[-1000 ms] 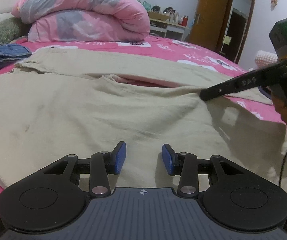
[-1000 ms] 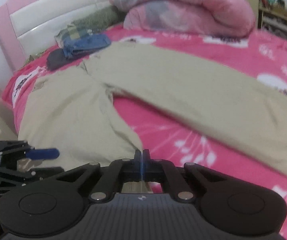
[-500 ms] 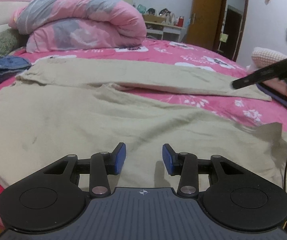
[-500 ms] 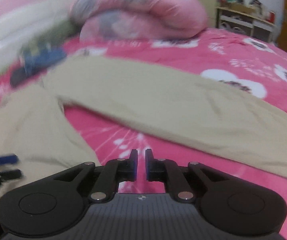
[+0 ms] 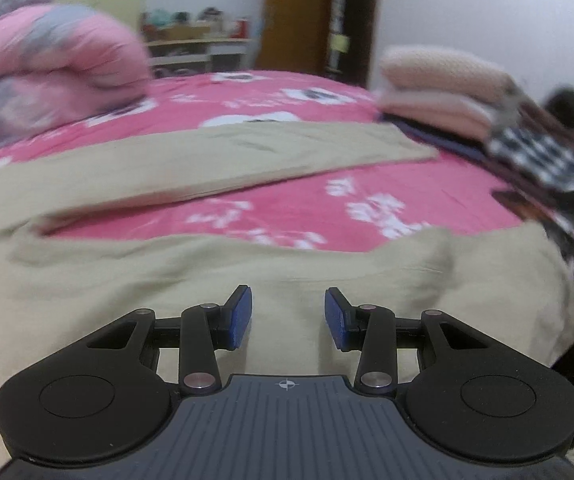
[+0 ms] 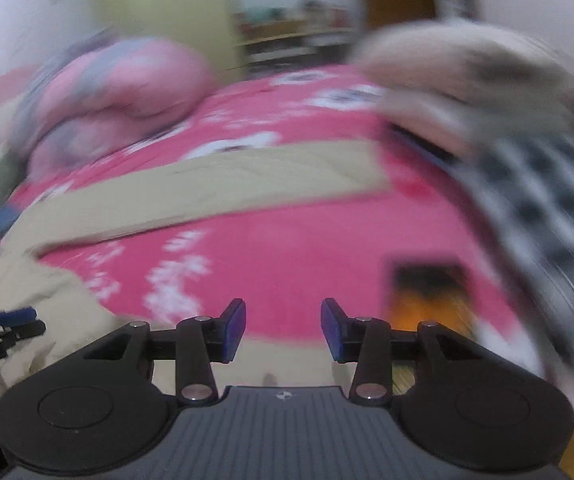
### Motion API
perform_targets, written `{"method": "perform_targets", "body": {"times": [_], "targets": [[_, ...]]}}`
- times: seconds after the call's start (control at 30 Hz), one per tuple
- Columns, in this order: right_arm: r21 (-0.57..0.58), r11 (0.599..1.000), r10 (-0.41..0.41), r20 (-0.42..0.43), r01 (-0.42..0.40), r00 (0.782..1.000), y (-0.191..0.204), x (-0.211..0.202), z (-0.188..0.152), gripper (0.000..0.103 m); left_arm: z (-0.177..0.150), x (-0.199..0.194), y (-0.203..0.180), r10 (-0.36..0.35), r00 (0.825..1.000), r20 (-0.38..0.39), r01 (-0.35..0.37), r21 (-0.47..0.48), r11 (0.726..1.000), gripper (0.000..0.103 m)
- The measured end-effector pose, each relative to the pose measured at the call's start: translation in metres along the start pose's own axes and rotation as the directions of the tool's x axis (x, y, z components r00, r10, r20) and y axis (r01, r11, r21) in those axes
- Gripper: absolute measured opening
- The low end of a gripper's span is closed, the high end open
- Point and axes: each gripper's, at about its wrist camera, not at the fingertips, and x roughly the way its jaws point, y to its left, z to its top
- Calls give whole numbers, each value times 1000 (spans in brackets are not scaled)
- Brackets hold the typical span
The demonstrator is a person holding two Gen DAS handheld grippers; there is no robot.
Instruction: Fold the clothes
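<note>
So far the beige trousers [image 5: 207, 288] are spread unfolded across the pink bed [image 5: 427, 196], filling the lower frame, with both legs apart, while the left gripper [image 5: 288, 316] is held open and empty and the right gripper [image 6: 283, 330] is opening on nothing.

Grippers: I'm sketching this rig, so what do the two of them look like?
Both match: the left gripper and right gripper have black linkage fingers tipped with blue pads, silver pivot pins, round black discs, and a ribbed grey body bearing a small crosshair mark.
</note>
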Motion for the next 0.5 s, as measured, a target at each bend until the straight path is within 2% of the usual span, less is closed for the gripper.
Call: {"method": "perform_targets", "body": {"times": [0.13,0.2,0.33,0.5], "targets": [[229,974,5,-55,8,998,-49,-25,-46,44,3,19,-20,3,999,-42,-1,52,999,40],[294,956,13,-76,10,997,-64,-28,-63,44,4,26,-25,16,998,-61,-12,57,998,40],[314,949,41,-99,-8,994,-74,-16,-75,44,9,28,-28,35,996,-77,-31,48,998,40],[261,965,81,-165,-35,983,-68,4,-77,43,11,28,-30,55,994,-92,-53,27,998,40]]}}
